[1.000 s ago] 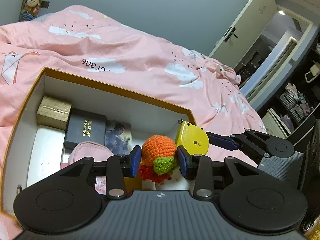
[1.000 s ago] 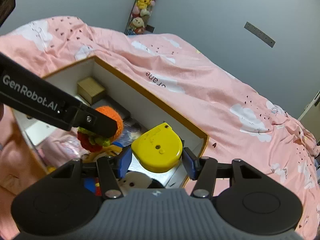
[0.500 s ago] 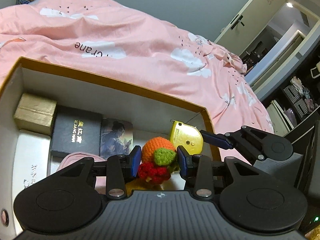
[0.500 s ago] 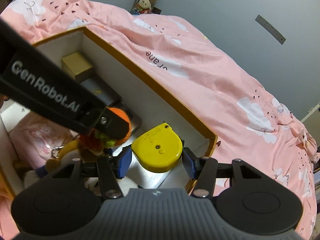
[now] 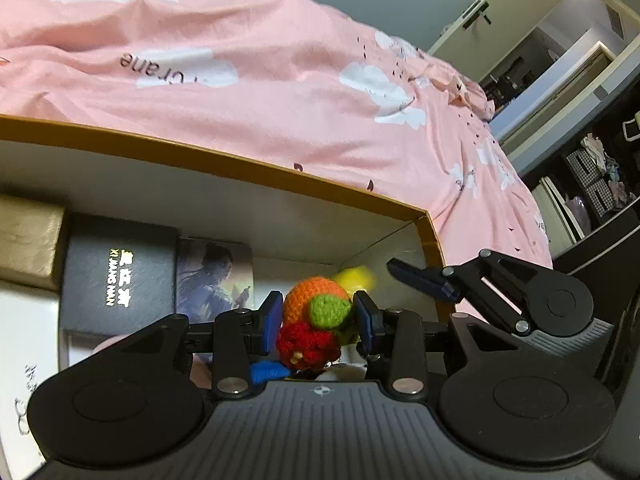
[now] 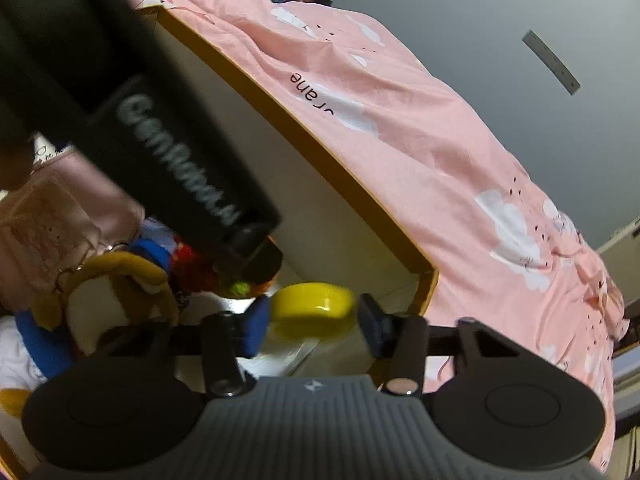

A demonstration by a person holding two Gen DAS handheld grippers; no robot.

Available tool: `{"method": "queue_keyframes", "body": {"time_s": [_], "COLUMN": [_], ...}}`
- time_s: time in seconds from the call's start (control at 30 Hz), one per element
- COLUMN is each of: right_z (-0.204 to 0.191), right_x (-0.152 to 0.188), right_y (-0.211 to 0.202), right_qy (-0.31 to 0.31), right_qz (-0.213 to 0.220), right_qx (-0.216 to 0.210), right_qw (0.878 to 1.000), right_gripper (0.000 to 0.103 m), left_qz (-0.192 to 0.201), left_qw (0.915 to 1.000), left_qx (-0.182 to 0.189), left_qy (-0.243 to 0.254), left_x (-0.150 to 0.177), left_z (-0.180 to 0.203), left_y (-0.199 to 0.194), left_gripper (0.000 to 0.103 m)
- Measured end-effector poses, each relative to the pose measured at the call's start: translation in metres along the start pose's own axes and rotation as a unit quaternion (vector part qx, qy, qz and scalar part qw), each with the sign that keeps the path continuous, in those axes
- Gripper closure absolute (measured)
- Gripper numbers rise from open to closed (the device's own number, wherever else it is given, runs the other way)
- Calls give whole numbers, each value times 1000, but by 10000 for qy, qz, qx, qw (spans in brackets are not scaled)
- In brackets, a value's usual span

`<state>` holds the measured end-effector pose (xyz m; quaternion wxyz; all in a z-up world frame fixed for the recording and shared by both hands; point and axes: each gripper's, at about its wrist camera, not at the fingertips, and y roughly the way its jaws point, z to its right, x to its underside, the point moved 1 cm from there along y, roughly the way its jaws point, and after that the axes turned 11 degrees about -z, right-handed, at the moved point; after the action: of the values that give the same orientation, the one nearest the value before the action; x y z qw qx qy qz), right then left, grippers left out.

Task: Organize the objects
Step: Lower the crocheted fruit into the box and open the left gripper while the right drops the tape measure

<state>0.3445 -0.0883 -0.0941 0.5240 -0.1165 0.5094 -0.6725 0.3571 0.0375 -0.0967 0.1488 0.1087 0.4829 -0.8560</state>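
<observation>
My left gripper [image 5: 317, 322] is shut on a crocheted toy [image 5: 316, 312] with orange, green and red parts, held low inside the open cardboard box [image 5: 224, 160]. My right gripper [image 6: 312, 320] is lowered into the box's right corner with a yellow tape measure [image 6: 314, 310] between its blue pads; the right pad stands slightly off it and the tape is blurred. In the left wrist view the tape [image 5: 356, 278] is a yellow blur beside the right gripper's finger [image 5: 420, 280]. The left gripper's body [image 6: 160, 140] crosses the right wrist view.
The box holds a black case [image 5: 116, 276], a gold box [image 5: 28, 236], a picture card [image 5: 216, 276], a pink pouch [image 6: 48, 216] and a plush toy [image 6: 100, 300]. It rests on a pink duvet [image 5: 280, 80]. Shelves [image 5: 592, 184] stand at right.
Both grippers have dropped deeper into the box. The yellow tape measure has tipped from face-on to edge-on and looks loosened in the right gripper. The crochet toy stays gripped.
</observation>
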Motion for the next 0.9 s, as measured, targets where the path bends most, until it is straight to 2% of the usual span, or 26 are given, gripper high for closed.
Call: {"method": "queue_keyframes", "body": {"time_s": [0.17,0.3,0.4,0.53,0.73,0.9], "right_z": [8,9,10,11,10,10], "right_x": [-2,0,5,11,19,27], "right_y": [1,-3,-9,-18,-29,-48], "right_qy": [63,97,141,154,306,573], "right_qz": [22,68,108,175,196,269], "right_qx": [-209,-195,-152,-150,-271,-401], "right_qw": [9998,9997,9997,9996,9990,9972], "right_gripper": [59,59,59,58,56,51], "left_qz": [-115,-276,-332,-340,-75,462], "left_qw": [9994,9987,9987,9989,9994,9965], "left_qx": [-322,-438,-366,-279,-314,-688], "left_qy": [79,0,-99,-180,-128,93], "left_x": [-7,-8,-7,-4,5,21], "left_z": [1,-2,-6,-7,2,20], "left_y": [11,21,24,19,1,-25], "left_gripper": [60,60,59,52,49,49]}}
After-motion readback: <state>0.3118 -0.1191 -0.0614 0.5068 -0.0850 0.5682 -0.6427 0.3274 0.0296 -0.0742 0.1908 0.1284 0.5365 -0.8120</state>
